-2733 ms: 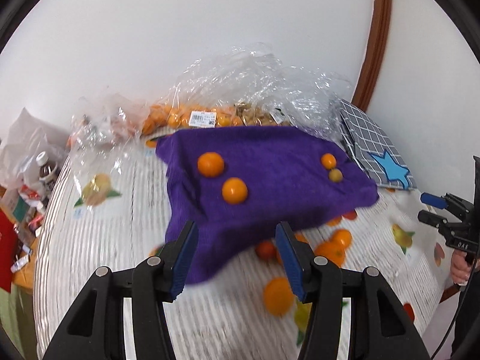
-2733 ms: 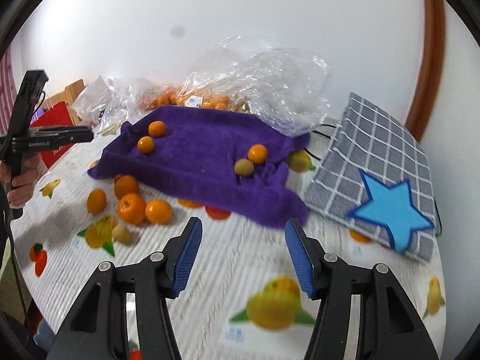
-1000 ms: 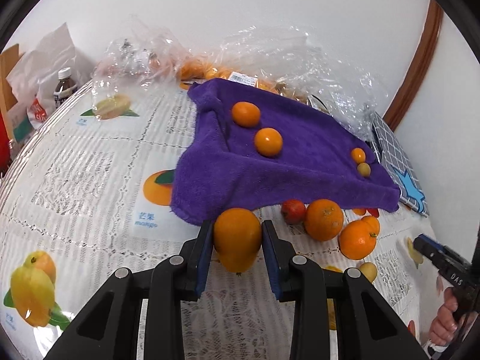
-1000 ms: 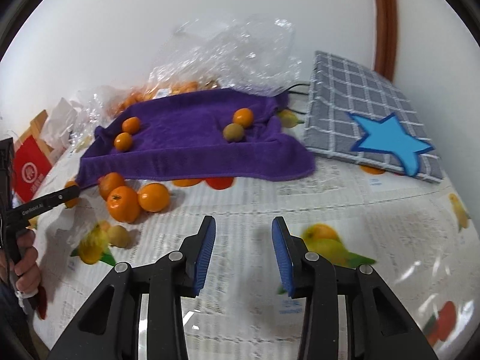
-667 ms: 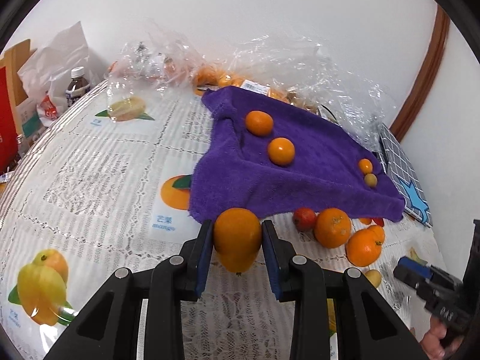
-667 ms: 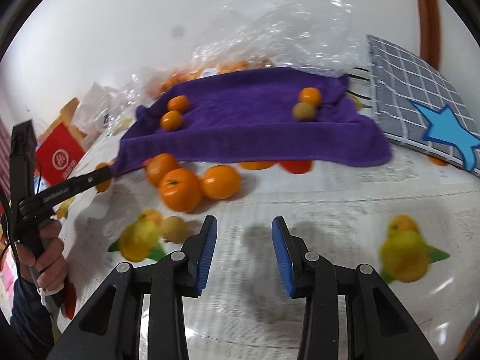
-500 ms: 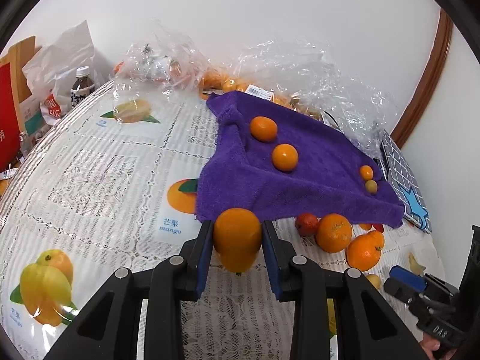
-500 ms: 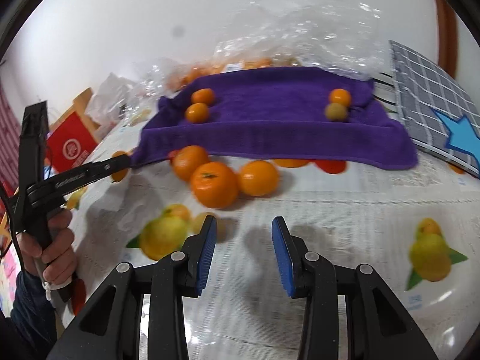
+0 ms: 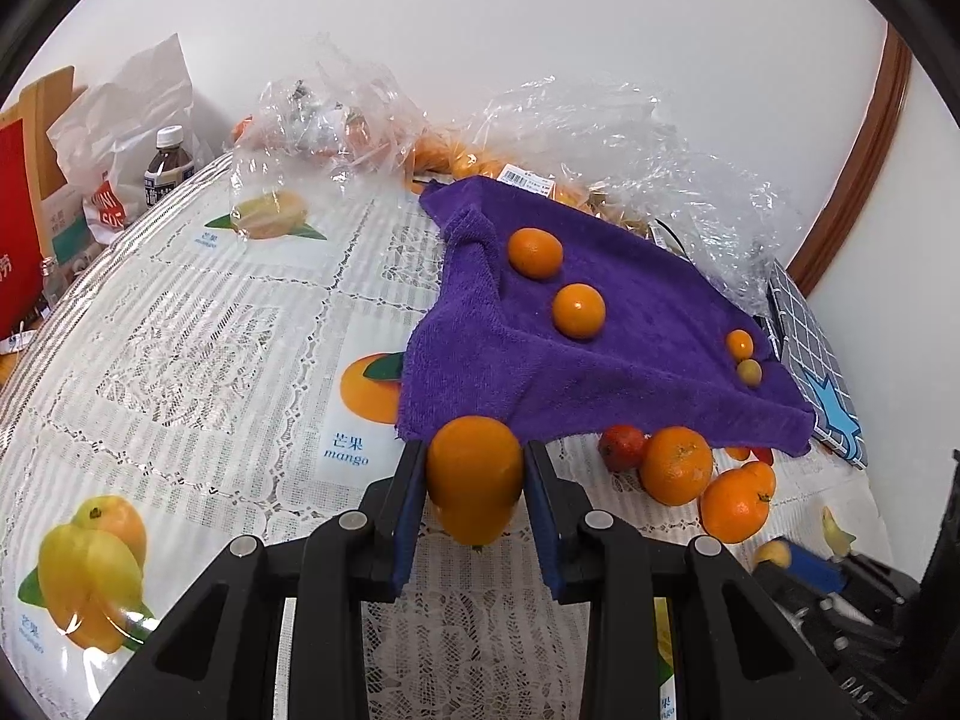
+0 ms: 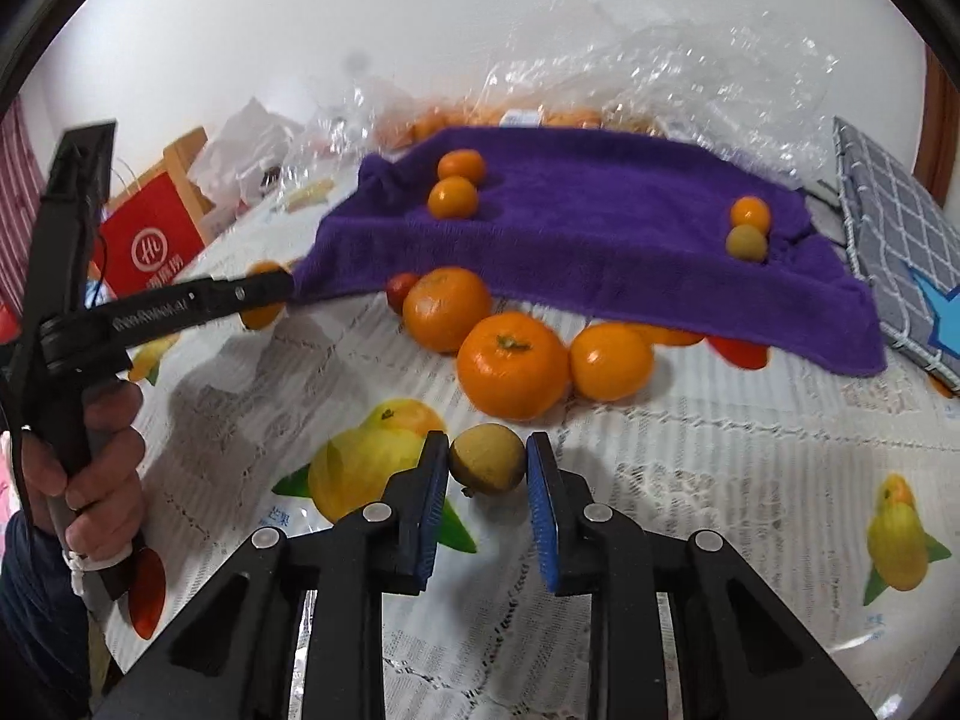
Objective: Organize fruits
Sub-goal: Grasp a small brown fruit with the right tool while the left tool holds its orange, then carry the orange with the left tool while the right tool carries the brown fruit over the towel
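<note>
My left gripper is shut on an orange and holds it above the tablecloth, just in front of the purple towel. The towel carries two oranges on its left and two small fruits on its right. Several oranges and a red fruit lie on the table at the towel's near edge. My right gripper is open around a small yellow-brown fruit on the table; small gaps show at the pads.
Clear plastic bags with more oranges lie behind the towel. A grey checked cloth with a blue star is to the right. A bottle, a white bag and a red box stand at the table's left edge.
My left gripper took an orange off the table and has carried it leftward and up. My right gripper narrowed, swept left across the table and now straddles the small yellow-brown fruit.
</note>
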### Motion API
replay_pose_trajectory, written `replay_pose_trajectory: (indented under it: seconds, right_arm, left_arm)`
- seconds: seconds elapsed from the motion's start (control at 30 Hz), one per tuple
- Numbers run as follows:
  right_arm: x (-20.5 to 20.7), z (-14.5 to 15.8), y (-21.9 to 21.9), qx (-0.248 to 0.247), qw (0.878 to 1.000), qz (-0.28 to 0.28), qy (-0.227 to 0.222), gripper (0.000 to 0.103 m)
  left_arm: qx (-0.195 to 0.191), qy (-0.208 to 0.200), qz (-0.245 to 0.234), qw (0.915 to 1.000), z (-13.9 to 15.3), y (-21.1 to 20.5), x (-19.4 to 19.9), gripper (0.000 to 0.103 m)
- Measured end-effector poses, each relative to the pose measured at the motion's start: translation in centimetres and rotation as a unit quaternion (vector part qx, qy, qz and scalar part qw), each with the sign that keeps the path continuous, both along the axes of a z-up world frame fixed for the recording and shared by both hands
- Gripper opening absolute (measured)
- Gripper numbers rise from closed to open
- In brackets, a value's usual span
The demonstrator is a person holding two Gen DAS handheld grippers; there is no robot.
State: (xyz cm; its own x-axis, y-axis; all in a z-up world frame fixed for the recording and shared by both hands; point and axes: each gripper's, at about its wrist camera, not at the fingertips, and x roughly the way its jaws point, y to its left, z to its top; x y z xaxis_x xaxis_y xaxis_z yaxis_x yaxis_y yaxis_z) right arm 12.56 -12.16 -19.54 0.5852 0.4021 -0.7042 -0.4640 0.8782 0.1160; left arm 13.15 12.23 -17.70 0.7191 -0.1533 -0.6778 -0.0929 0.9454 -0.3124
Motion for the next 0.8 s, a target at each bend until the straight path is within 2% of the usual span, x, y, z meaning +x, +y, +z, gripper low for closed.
replay_pose_trajectory:
  seconds: [0.17, 0.33, 0.57, 0.73, 0.8]
  right_arm:
    - [-0.5, 0.8, -2.2, -0.011, 0.999, -0.030, -0.028, 0.026]
    - [-0.1, 0.6, -5.0, -0.011, 0.998, -0.067, -0.011, 0.026]
    - [-0.4, 1.6, -7.7, 0.004, 0.995, -0.099, -0.033, 0.026]
    - [0.1, 1.9, -8.9, 0.008, 0.993, -0.110, -0.035, 0.026]
    - [0.4, 2.6, -9.3, 0.012, 0.993, -0.114, -0.039, 0.026]
  left_arm:
    - [0.002, -0.008, -0.003, 1.0000, 0.3, -0.2, -0.2, 0.031]
    - [0.005, -0.015, -0.017, 0.9997, 0.4, -0.7, -0.3, 0.031]
    - [0.008, -0.038, -0.031, 0.9988, 1.1, -1.4, -1.1, 0.031]
    - [0.005, -0.030, -0.028, 0.9991, 1.2, -1.7, -0.7, 0.031]
    - [-0.008, -0.028, -0.032, 0.9991, 1.5, -1.7, -0.3, 0.031]
